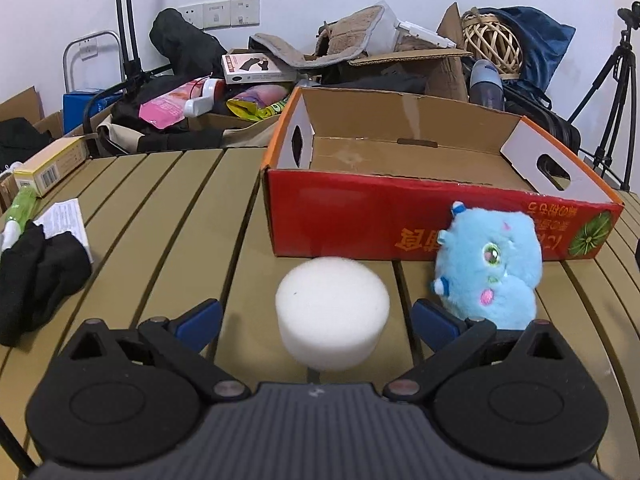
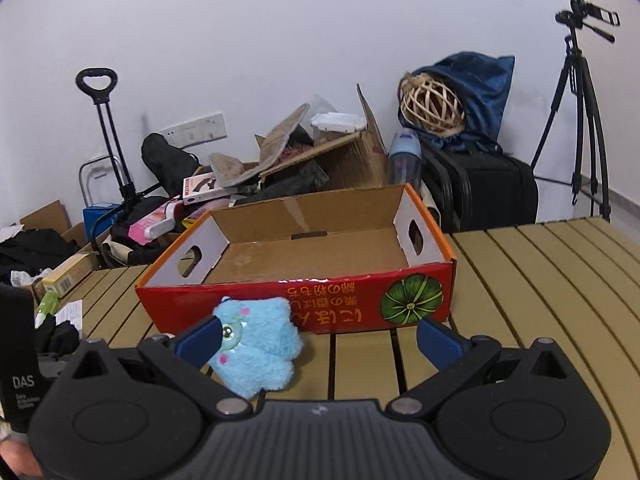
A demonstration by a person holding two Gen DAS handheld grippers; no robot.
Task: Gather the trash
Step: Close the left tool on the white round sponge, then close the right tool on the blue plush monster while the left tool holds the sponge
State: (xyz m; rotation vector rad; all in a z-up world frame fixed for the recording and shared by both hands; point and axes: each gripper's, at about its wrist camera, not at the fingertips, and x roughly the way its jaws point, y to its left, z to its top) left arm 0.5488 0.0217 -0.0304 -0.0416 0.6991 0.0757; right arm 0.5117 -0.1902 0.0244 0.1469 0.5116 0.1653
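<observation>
While its blue-padded fingers stand spread wide, the left gripper point(image 1: 316, 316) frames a white foam puck point(image 1: 332, 312) that sits between them without touching either pad; whether the puck rests on the desk point(image 1: 168, 216) or floats just above it cannot be told. Just to the right of the puck lies a fluffy blue plush toy point(image 1: 490, 266), leaning against the red front wall of an open cardboard box point(image 1: 344, 208). Nothing shows inside the box but its bare brown floor. Off to the left on the slatted desk are a black cloth point(image 1: 38, 272), a folded paper leaflet point(image 1: 66, 218), a green tube point(image 1: 18, 210) and a small yellow carton point(image 1: 52, 164).

As for the right gripper point(image 2: 318, 340), its fingers are likewise parted and hold nothing. Its left pad overlaps the plush toy point(image 2: 256, 348) in the view; contact cannot be judged. Beyond stands the same box point(image 2: 340, 308), with a green pumpkin printed on its front. Behind the desk, clutter is heaped against the white wall, and a tripod point(image 2: 576, 120) stands at the right.
</observation>
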